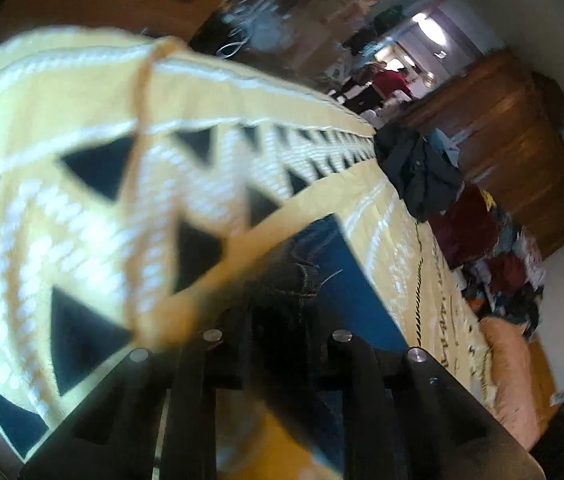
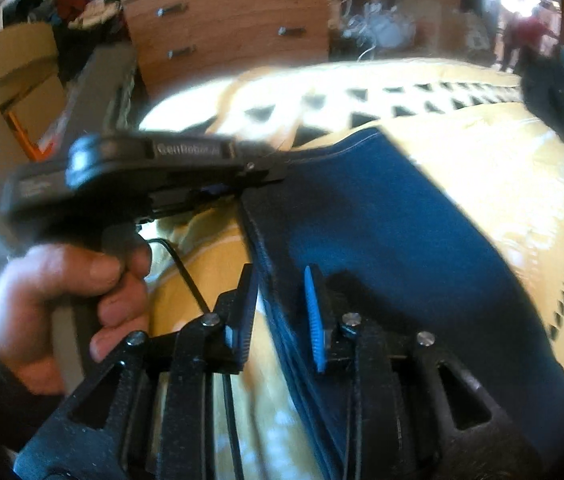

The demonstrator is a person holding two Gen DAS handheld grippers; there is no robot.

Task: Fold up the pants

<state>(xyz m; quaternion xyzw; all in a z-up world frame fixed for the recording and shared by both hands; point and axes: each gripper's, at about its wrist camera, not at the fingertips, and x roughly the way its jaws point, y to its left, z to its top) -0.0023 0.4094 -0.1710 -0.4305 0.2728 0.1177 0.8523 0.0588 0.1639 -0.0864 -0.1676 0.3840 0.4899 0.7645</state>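
Observation:
Blue jeans (image 2: 394, 240) lie folded lengthwise on a yellow patterned bedspread (image 2: 502, 184). My right gripper (image 2: 277, 312) is open; its fingers straddle the near edge of the jeans without closing on it. My left gripper (image 2: 269, 174), held in a hand at the left of the right wrist view, is shut on the far corner of the jeans. In the left wrist view the left gripper (image 1: 282, 300) clamps dark denim (image 1: 338, 276), with its fingertips hidden by the blurred fabric.
A dark garment (image 1: 418, 168) lies on the bed's far side, next to a heap of clothes (image 1: 498, 264). A wooden dresser (image 2: 233, 28) and cardboard boxes (image 2: 21, 76) stand beyond the bed. An orange pillow (image 1: 510, 376) lies at the bed's edge.

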